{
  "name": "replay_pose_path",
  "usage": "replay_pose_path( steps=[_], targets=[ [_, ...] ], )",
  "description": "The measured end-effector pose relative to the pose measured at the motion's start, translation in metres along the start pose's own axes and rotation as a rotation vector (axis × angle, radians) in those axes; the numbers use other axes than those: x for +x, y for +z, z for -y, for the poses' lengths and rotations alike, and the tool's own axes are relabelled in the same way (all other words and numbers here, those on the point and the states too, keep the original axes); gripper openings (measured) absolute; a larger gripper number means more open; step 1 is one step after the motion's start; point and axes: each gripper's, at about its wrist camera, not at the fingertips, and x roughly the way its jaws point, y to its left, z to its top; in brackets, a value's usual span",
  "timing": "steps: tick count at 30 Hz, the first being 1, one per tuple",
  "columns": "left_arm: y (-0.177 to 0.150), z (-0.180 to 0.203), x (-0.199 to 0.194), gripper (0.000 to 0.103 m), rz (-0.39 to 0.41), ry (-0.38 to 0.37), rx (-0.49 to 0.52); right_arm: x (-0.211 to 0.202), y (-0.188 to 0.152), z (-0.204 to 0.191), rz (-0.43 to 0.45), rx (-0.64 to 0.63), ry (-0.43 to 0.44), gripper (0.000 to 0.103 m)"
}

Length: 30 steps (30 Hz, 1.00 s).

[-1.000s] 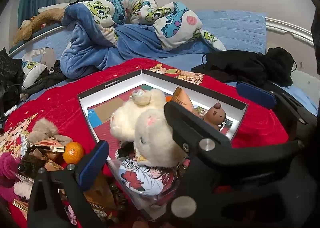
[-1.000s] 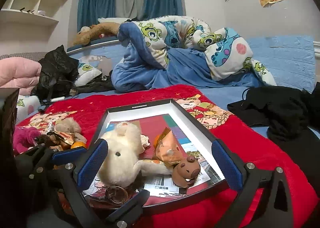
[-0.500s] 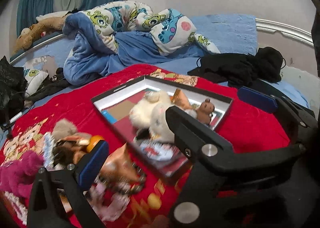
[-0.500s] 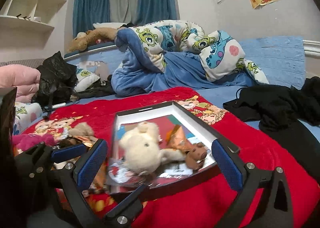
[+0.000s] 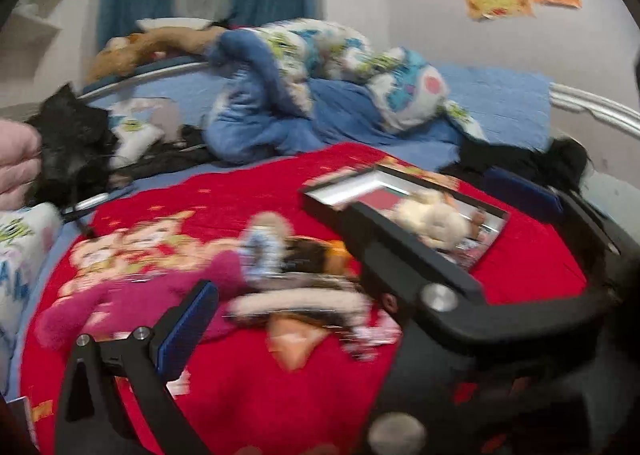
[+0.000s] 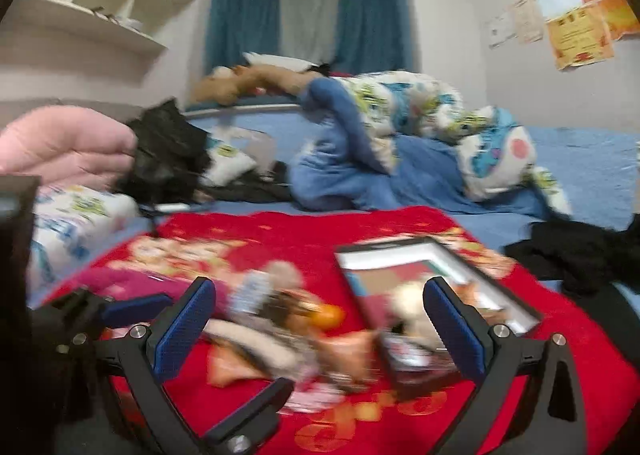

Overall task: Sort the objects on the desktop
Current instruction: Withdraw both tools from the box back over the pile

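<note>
Hovering above the red blanket [image 6: 560, 395], the right gripper [image 6: 316, 331] has its two blue-padded fingers spread wide with nothing between them, over the blurred pile of small objects. The left gripper [image 5: 368, 247] is likewise spread wide and holds nothing; its near finger [image 5: 186, 327] shows a blue pad low on the left, while the other blue pad sits far off at the right edge.

Only the left wrist view shows the other gripper's black arm crossing in front of the box [image 5: 352, 191]. Only the right wrist view shows the wall shelves [image 6: 88, 19] and the window curtains [image 6: 240, 27] in full.

One black-rimmed box lies on the blanket, to the right of the loose pile, and in it sits one cream plush toy [image 5: 436, 219], with some smaller items beside it too blurred to count. One orange fruit [image 6: 328, 315] lies in the loose pile just left of the box. One magenta plush [image 5: 132, 299] lies at the left end of the pile, near the left gripper's near finger. One fluffy beige toy [image 6: 284, 271] rests at the far side of the pile. The rest of the pile is smeared by motion and cannot be counted. Beyond the blanket, one rumpled blue duvet [image 6: 360, 175] lies on the bed.
</note>
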Motion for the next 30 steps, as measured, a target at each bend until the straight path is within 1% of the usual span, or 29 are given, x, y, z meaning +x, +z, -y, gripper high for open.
replay_pose_path(
  steps=[3,5,6,7,8,9,11,12,14,16,18,20,21,23,25,27,28,29,30],
  targets=[
    [-0.004,-0.033,-0.016,0.103,0.032,0.095,-0.041,-0.001,0.004,-0.028,0.024,0.046,0.032,0.103],
    [-0.009,-0.054,-0.020,0.103,0.014,0.177,-0.064,-0.002,0.003,-0.045,0.046,0.064,0.051,0.103],
    [-0.014,-0.062,-0.023,0.103,0.008,0.217,-0.066,-0.001,0.001,-0.052,0.055,0.067,0.048,0.103],
    [-0.019,-0.070,-0.027,0.103,0.023,0.259,-0.066,0.000,-0.003,-0.058,0.054,0.060,0.029,0.103],
    [-0.023,-0.076,-0.030,0.103,0.034,0.290,-0.065,0.002,-0.005,-0.064,0.047,0.052,-0.007,0.103],
    [-0.026,-0.081,-0.030,0.103,0.032,0.309,-0.057,0.005,-0.009,-0.068,0.039,0.050,-0.034,0.103],
    [-0.030,-0.084,-0.029,0.103,0.033,0.331,-0.003,0.009,-0.016,-0.069,0.028,0.063,-0.028,0.103],
    [-0.034,-0.084,-0.030,0.103,0.040,0.337,0.015,0.013,-0.020,-0.068,0.009,0.075,-0.028,0.103],
    [-0.042,-0.086,-0.027,0.103,0.038,0.335,0.017,0.019,-0.027,-0.065,-0.025,0.076,-0.050,0.103],
    [-0.045,-0.087,-0.023,0.103,0.025,0.288,-0.008,0.023,-0.035,-0.058,-0.055,0.086,-0.074,0.103],
    [-0.046,-0.090,-0.022,0.103,0.017,0.257,-0.049,0.023,-0.041,-0.047,-0.078,0.127,-0.081,0.103],
    [-0.047,-0.091,-0.020,0.103,-0.003,0.247,-0.085,0.021,-0.044,-0.034,-0.105,0.169,-0.108,0.103],
    [-0.048,-0.091,-0.020,0.103,-0.004,0.246,-0.097,0.020,-0.046,-0.027,-0.125,0.189,-0.135,0.103],
    [-0.049,-0.095,-0.019,0.103,-0.003,0.240,-0.124,0.020,-0.049,-0.019,-0.151,0.200,-0.148,0.103],
    [-0.052,-0.096,-0.020,0.103,-0.002,0.225,-0.143,0.021,-0.054,-0.016,-0.172,0.186,-0.161,0.103],
    [-0.052,-0.092,-0.019,0.103,0.000,0.220,-0.123,0.020,-0.059,-0.020,-0.173,0.157,-0.159,0.103],
    [-0.051,-0.090,-0.019,0.103,0.003,0.228,-0.110,0.020,-0.061,-0.026,-0.165,0.131,-0.156,0.103],
    [-0.051,-0.086,-0.019,0.103,0.011,0.254,-0.098,0.019,-0.062,-0.032,-0.156,0.101,-0.160,0.103],
    [-0.051,-0.085,-0.019,0.103,0.011,0.266,-0.095,0.019,-0.065,-0.039,-0.155,0.065,-0.196,0.103]
  ],
)
